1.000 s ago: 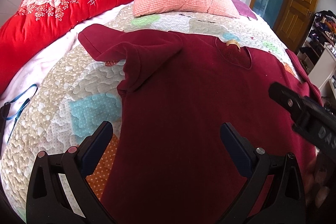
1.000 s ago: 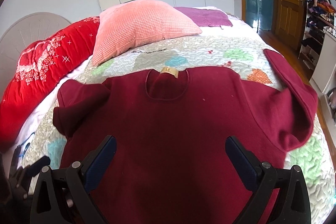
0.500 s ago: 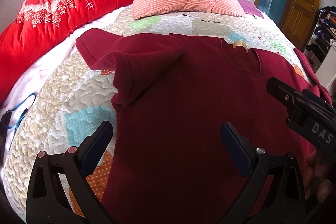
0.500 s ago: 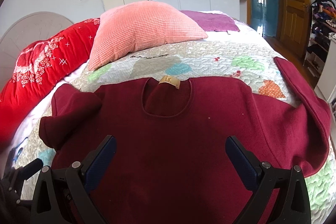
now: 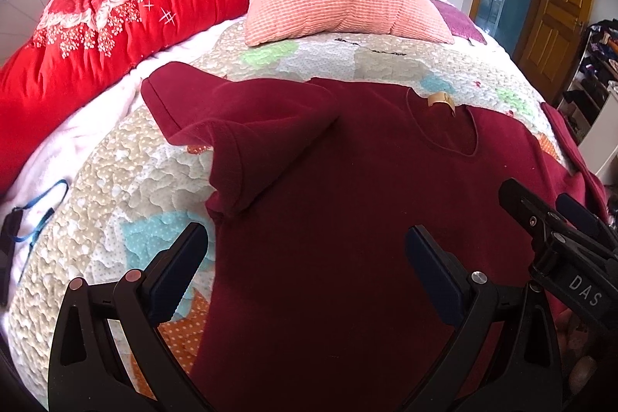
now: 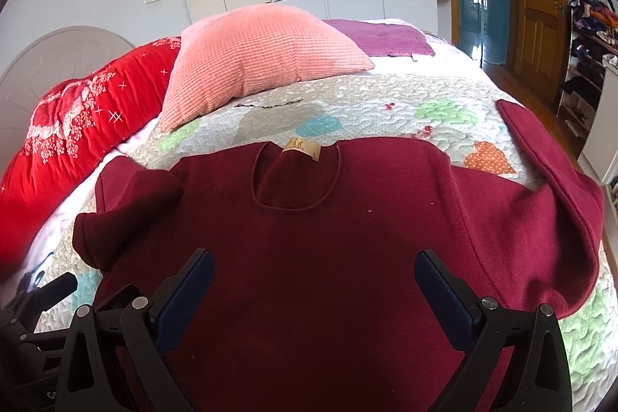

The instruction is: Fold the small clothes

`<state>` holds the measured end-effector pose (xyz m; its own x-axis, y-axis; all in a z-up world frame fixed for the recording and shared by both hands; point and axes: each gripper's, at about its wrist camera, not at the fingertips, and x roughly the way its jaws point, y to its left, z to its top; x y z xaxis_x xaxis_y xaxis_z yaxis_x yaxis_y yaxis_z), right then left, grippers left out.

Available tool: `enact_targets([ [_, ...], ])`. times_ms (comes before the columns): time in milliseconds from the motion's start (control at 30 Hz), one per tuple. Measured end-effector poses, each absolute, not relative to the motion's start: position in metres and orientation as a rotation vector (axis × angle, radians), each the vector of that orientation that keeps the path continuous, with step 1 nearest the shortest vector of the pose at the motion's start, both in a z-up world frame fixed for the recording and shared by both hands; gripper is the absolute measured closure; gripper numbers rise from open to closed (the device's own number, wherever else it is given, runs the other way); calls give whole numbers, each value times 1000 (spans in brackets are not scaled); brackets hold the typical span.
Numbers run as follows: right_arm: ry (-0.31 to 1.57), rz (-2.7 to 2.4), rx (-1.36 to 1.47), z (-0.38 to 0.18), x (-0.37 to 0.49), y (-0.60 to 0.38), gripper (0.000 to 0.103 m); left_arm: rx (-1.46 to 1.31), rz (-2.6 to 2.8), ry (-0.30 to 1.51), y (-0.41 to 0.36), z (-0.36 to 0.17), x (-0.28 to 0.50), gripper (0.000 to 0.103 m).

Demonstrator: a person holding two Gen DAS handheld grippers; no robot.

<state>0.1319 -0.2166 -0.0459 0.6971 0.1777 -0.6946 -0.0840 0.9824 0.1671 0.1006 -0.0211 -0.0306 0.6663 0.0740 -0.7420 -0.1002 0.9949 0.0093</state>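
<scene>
Maroon shirt (image 6: 328, 257) lies flat on the bed quilt (image 6: 386, 111), left sleeve (image 5: 247, 141) bunched. Left claw (image 5: 305, 250) and right claw (image 6: 313, 277) both spread wide, empty. Risk: bunched sleeve skews fold.

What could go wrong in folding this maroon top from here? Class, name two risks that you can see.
1. The left sleeve is already bunched and doubled over; folding over it may trap a lump.
2. Both the left gripper and right gripper are open above the maroon top, so a pinch might also catch the quilt.
</scene>
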Motion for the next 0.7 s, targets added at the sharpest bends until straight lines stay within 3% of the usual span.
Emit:
enact_targets([
  [700, 813, 125, 117, -57, 138, -223, 0, -97, 102, 849, -4, -28, 105, 1],
])
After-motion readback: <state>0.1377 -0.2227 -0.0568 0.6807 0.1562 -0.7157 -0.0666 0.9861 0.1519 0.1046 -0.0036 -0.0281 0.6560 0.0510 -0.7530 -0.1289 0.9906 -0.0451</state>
